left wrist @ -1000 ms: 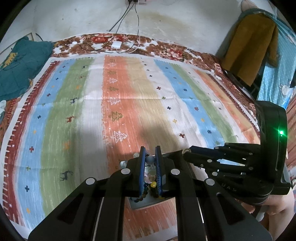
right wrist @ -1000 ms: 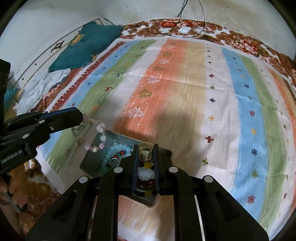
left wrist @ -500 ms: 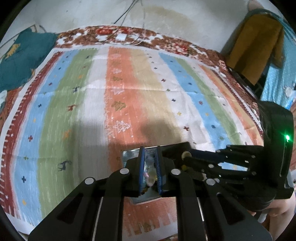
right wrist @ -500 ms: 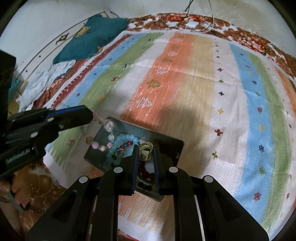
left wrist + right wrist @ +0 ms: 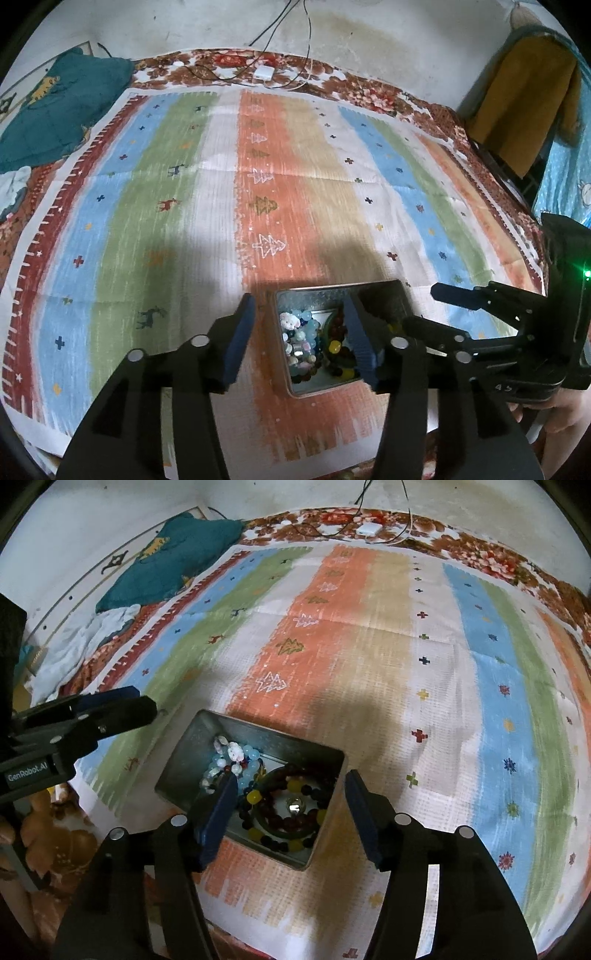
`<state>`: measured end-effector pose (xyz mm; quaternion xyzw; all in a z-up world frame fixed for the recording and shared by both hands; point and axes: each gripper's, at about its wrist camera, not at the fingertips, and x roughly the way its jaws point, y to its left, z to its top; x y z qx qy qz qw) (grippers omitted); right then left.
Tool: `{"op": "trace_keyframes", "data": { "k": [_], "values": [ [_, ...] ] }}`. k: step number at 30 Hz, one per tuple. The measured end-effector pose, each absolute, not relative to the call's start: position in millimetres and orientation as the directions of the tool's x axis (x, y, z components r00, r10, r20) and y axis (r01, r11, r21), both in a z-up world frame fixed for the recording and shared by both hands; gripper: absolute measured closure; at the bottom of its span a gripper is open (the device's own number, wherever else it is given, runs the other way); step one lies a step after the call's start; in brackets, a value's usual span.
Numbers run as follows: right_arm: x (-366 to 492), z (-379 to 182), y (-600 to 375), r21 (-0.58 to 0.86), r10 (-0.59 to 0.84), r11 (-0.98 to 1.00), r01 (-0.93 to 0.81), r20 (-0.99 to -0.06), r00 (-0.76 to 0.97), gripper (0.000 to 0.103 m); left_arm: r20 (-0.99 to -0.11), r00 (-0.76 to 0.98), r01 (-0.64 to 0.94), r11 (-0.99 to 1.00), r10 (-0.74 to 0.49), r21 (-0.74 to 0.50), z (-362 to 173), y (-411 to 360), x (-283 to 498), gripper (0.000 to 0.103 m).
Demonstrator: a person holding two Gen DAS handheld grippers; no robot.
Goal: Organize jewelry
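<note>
A grey metal box (image 5: 192,746) sits on the striped cloth near its front edge; it also shows in the left wrist view (image 5: 282,369). Inside lie a pale blue, white and pink bead bracelet (image 5: 231,757), a dark red and yellow bead bracelet (image 5: 291,812) and a small ring (image 5: 294,805). My left gripper (image 5: 301,332) is open and empty above the box's left side. My right gripper (image 5: 290,805) is open and empty just above the box. The beads also show in the left wrist view (image 5: 306,339).
The striped cloth (image 5: 258,177) covers a floral bedspread. A teal cushion (image 5: 62,107) and white clothes lie at the far left. A white charger with cables (image 5: 264,72) lies at the far edge. A mustard garment (image 5: 524,103) hangs at the right.
Both grippers have opened. The pale bead bracelet left my left gripper and the small ring left my right gripper; both now lie in the box.
</note>
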<state>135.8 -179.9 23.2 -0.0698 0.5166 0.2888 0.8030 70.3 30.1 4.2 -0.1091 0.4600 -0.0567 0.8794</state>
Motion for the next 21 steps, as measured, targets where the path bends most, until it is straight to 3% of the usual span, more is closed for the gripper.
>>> {"op": "trace_keyframes", "data": {
  "k": [14,21],
  "values": [
    [119,33,-209,0.167,0.390,0.849,-0.502,-0.839,0.380,0.021,-0.808,0.565,-0.005,0.979,-0.167,-0.205,-6,29,47,0.012],
    [111,34,-217,0.161,0.386,0.856,-0.492,-0.832,0.399,0.012,-0.791,0.589,0.024,0.982,-0.166,-0.189,-5,22,36,0.006]
  ]
}}
